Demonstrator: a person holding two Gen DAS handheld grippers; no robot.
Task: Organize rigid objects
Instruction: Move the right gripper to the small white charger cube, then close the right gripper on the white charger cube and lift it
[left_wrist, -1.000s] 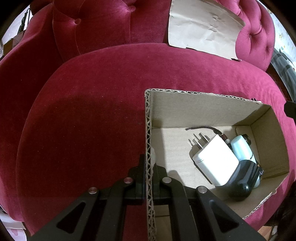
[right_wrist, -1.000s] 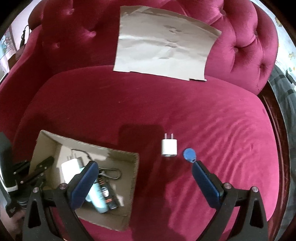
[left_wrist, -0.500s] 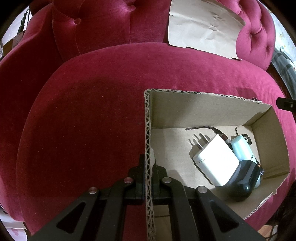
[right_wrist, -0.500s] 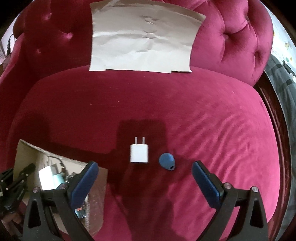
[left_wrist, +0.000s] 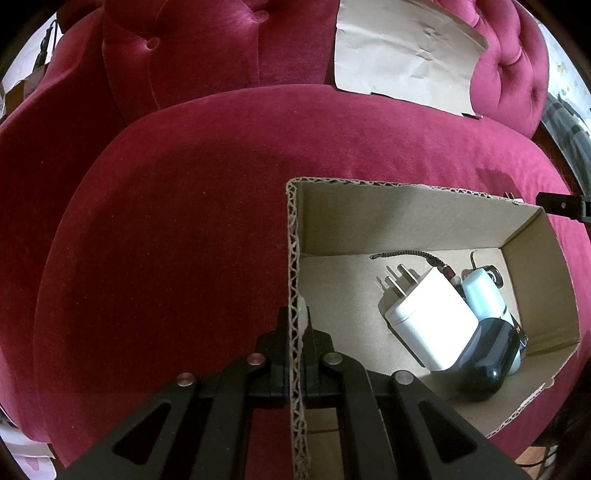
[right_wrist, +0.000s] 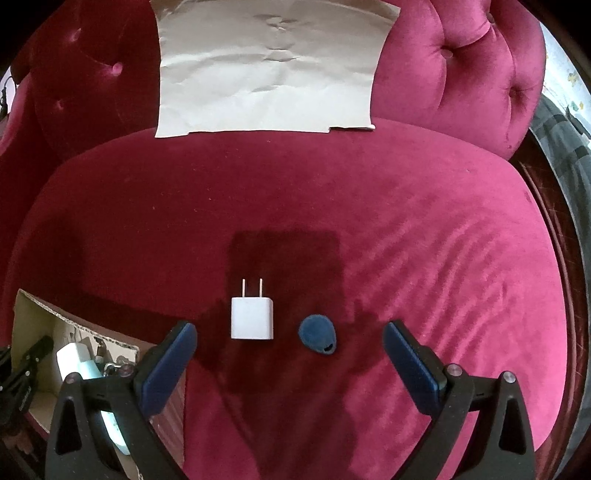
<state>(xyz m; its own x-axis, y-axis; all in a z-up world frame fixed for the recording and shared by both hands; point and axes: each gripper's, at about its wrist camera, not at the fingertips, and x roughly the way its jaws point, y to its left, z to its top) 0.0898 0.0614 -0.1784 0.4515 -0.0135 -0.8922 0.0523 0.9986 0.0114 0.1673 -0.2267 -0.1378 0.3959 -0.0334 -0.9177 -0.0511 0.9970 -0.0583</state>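
Observation:
A cardboard box lies on the red velvet seat, and my left gripper is shut on its left wall. Inside lie a large white charger, a pale blue tube, a black rounded object and a braided cord. In the right wrist view a small white plug adapter and a blue key fob rest on the seat. My right gripper hangs open above them, one blue pad on each side of the pair. The box shows at the lower left there.
A sheet of brown paper leans on the tufted backrest. The seat's rounded edge falls off at the right, where dark wood trim and a grey patterned cloth show. A black part of the right gripper enters the left wrist view.
My right gripper has moved right and lower, away from the box, so the plug adapter and fob now lie between its open fingers. The left gripper and box have stayed still.

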